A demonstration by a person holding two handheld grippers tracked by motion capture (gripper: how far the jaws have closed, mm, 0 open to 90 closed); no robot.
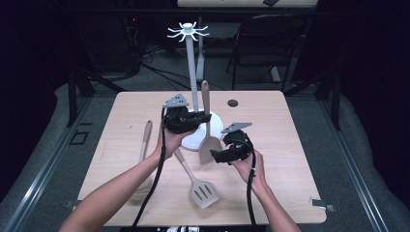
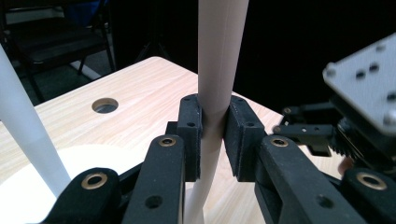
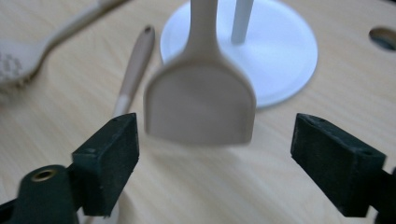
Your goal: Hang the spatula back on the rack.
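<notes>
A beige solid spatula (image 1: 209,148) stands upright, blade down, beside the white base of the utensil stand (image 1: 218,122). My left gripper (image 1: 205,117) is shut on its handle (image 2: 219,60), with both pads pressed against the shaft. My right gripper (image 1: 215,155) is open just in front of the blade (image 3: 201,105). Its pads (image 3: 112,149) stand wide on either side without touching the blade. The stand's pole (image 1: 192,63) rises to a hook ring at the top.
A slotted turner (image 1: 203,192) lies near the table's front middle. A slotted spoon (image 1: 144,145) lies to the left. A round hole (image 1: 233,103) is in the tabletop behind the stand. Chairs and cables sit beyond the far edge.
</notes>
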